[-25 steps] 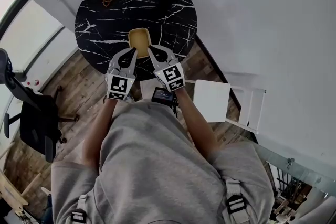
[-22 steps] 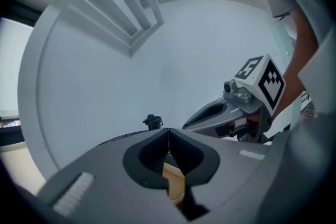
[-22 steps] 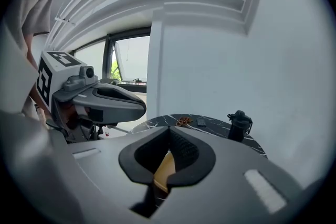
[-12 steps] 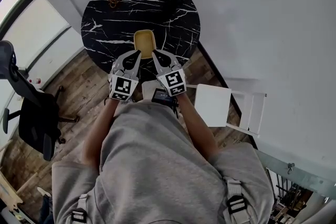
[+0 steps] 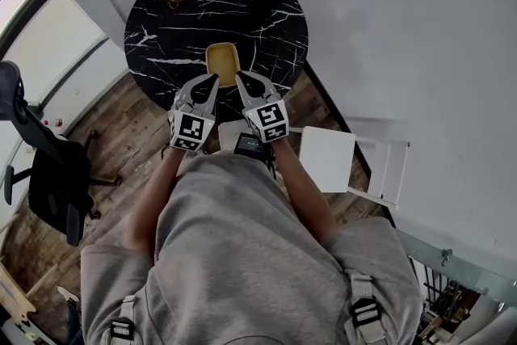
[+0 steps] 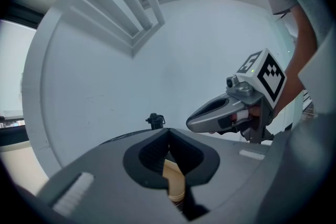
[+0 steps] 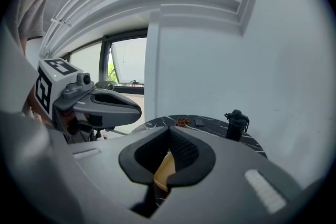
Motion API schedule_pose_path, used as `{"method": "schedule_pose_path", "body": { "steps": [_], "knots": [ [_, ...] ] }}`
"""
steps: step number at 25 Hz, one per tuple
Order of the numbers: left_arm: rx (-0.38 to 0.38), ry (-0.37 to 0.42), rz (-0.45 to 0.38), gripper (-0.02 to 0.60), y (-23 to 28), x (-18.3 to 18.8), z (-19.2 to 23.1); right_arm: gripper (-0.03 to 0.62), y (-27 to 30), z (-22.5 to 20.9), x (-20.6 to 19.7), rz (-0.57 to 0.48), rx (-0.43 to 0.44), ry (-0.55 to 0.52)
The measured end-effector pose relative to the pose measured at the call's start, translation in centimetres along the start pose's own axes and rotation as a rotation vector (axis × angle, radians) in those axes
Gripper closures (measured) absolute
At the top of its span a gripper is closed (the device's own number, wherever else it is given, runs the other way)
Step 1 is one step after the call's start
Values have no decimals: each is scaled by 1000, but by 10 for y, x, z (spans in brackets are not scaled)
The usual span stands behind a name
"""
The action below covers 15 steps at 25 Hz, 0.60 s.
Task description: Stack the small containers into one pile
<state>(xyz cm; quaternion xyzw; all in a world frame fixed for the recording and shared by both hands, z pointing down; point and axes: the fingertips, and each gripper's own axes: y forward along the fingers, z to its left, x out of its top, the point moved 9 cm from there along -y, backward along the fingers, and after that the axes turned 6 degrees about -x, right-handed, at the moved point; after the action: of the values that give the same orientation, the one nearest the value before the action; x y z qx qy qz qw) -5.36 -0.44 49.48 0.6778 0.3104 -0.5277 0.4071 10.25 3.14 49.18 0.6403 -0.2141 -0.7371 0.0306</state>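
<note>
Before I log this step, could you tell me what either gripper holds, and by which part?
Apparently nothing: the left gripper and right gripper each have jaws closed together, tips beside the yellow container's near rim.

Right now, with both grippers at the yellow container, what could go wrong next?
1. The yellow container sits near the front edge of the black table; a nudge toward the person could slide it off.
2. The left gripper and right gripper, jaws closed, crowd its near end, so they might bump each other or shove it.
3. I cannot tell whether either pinches the rim; a lift might leave it behind.
</note>
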Motion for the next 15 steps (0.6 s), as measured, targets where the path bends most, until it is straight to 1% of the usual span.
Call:
{"method": "schedule_pose_path", "body": {
  "steps": [2, 7, 15],
  "knots": [
    [-6, -4, 6, 580, 1, -1, -2, 582, 0, -3, -3, 7, -10, 20],
    [-16, 1, 14, 580, 4, -1, -5, 582, -2, -11, -5, 5, -24, 33],
    [-30, -23, 48, 580, 8, -11, -9, 583, -3, -17, -14, 14, -4, 82]
  ]
}}
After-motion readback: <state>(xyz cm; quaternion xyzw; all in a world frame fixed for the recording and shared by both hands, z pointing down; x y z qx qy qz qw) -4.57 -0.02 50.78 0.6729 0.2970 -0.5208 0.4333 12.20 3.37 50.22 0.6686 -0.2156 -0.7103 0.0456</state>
